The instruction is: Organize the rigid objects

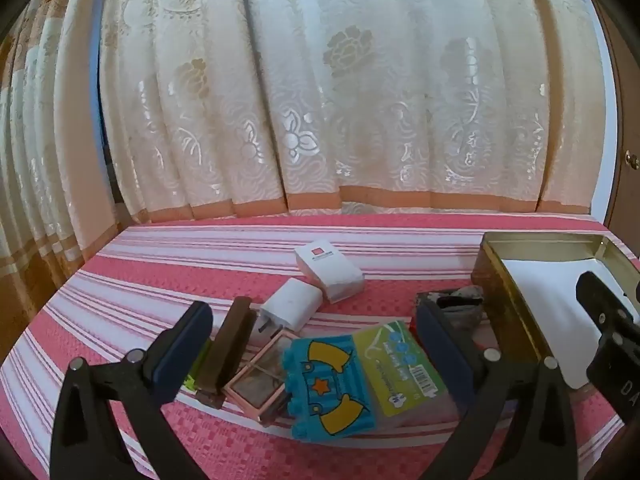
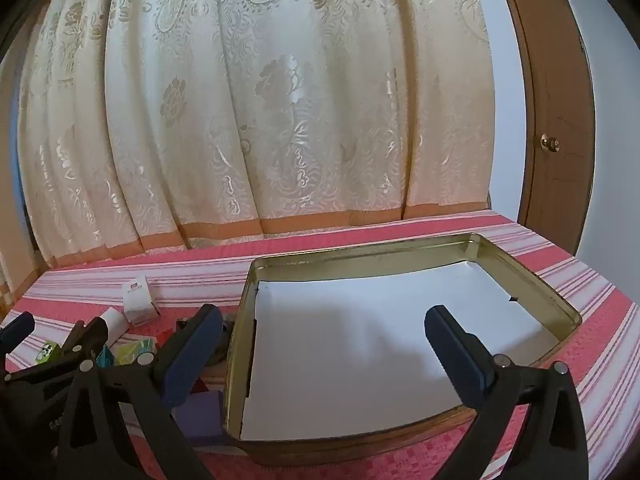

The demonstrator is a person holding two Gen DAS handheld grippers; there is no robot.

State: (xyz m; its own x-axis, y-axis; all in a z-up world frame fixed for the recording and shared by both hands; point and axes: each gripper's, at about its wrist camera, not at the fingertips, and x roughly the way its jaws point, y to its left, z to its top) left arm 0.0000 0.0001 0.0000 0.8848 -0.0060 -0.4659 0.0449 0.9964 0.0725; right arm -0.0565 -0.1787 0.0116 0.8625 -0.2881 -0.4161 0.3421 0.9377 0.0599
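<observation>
Pink-striped bedspread (image 1: 160,280) carries a cluster of small items: a blue toy block (image 1: 328,388), white charger (image 1: 292,304) and white box (image 1: 330,270). Left tongs (image 1: 312,344) gape above them, holding nothing; right tongs (image 2: 324,348) gape over the paper-lined gold tin (image 2: 532,280).

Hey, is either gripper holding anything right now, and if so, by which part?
Nothing is held. The left gripper hangs open above the blue toy brick, and the right gripper hangs open over the metal tin; neither's fingers touch anything.
</observation>
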